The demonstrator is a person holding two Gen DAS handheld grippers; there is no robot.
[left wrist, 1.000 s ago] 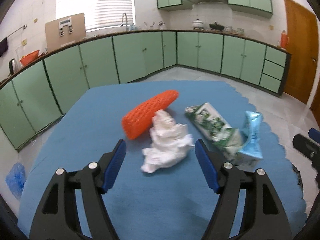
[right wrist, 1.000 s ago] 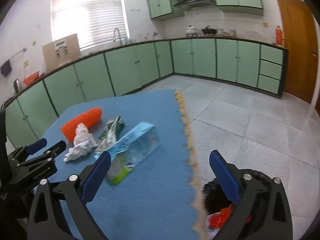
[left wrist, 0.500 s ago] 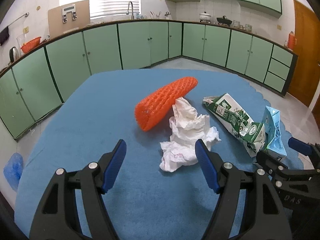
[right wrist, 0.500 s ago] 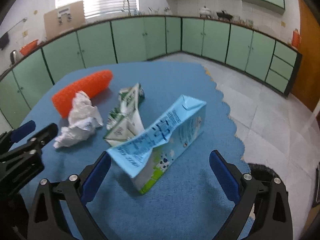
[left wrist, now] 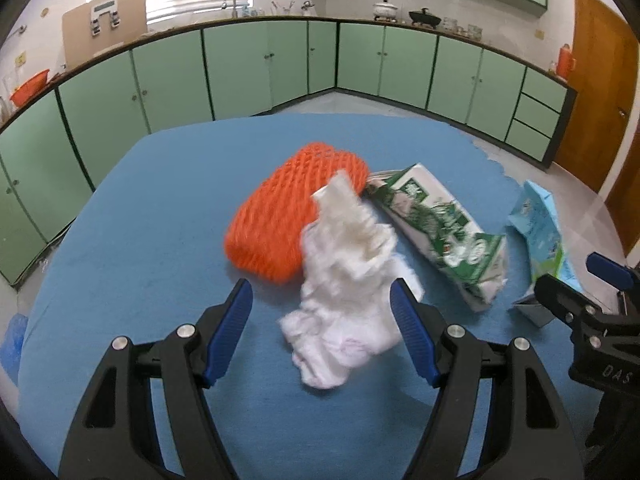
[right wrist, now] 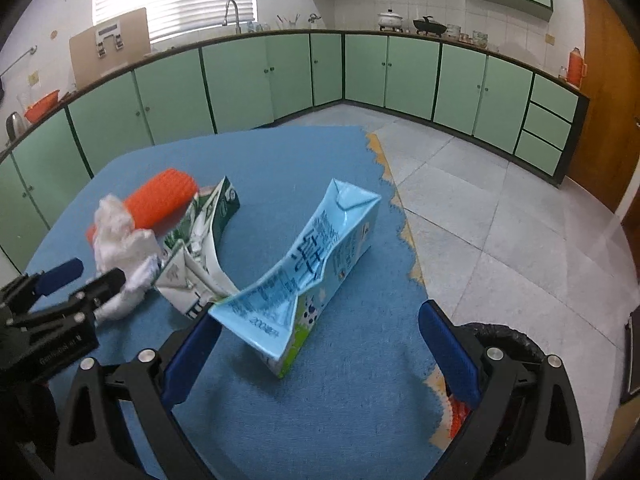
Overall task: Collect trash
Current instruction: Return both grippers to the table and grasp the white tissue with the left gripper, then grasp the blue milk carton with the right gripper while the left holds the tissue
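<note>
Blue cloth covers the bench [left wrist: 132, 216] in front of me, and four pieces of trash lie on it. My left tongs [left wrist: 322, 300] stand wide open, with the crumpled white tissue [left wrist: 344, 272] lying between the blue pads. The right pad sits just at the tissue's edge, though I cannot tell whether it touches; the left pad is clear of it. Behind the tissue and touching it lies the orange foam net [left wrist: 280, 216], on its side. To the right of the tissue lies a flattened green-and-white carton [left wrist: 436, 228], its far end close against the net.

My right tongs [right wrist: 320, 344] are open too, their pads set well apart on either side of the near end of the crushed light-blue carton [right wrist: 320, 256]. That carton lies bent on the cloth, its folded top pointing away from me, near the cloth's ragged right edge. The left pad looks very close to the carton's near corner; the right pad is well off it. From this side the green-and-white carton sits just left of the blue one, with the tissue and net beyond it.

Below the bench's right edge, on the tiled floor [right wrist: 500, 216], I can see a bin lined with a black bag [right wrist: 504, 336], partly hidden behind my right tongs.
</note>
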